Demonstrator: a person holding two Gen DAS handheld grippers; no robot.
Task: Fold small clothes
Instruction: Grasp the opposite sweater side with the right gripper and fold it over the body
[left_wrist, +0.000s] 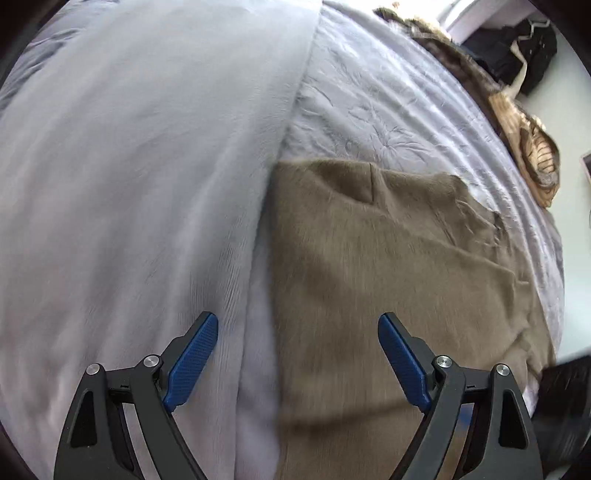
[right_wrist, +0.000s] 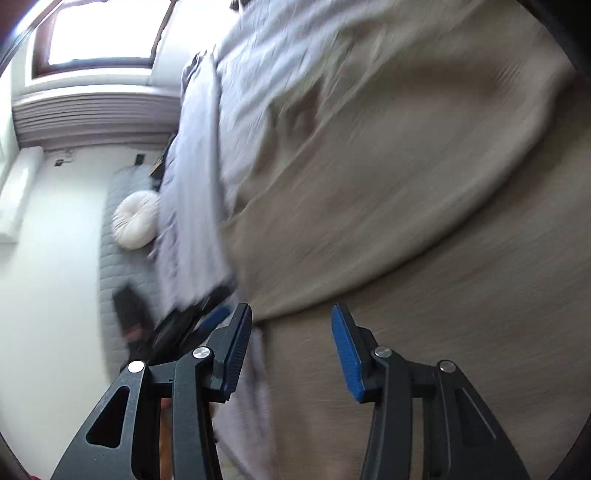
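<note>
An olive-brown garment (left_wrist: 388, 280) lies flat on a pale lavender bedspread (left_wrist: 388, 110), its far edge showing a small folded notch. My left gripper (left_wrist: 297, 325) is open and empty, hovering over the garment's left edge, where it meets a smooth grey-white duvet (left_wrist: 129, 184). In the right wrist view the same garment (right_wrist: 424, 221) fills the right side, blurred by motion. My right gripper (right_wrist: 291, 317) is open and empty, just above the garment's edge near the side of the bed.
A striped brown cloth (left_wrist: 535, 155) and dark clothes (left_wrist: 517, 48) lie beyond the bed's far edge. A round white cushion (right_wrist: 136, 221) rests on a grey mat on the floor beside the bed. A window (right_wrist: 103, 33) is at the upper left.
</note>
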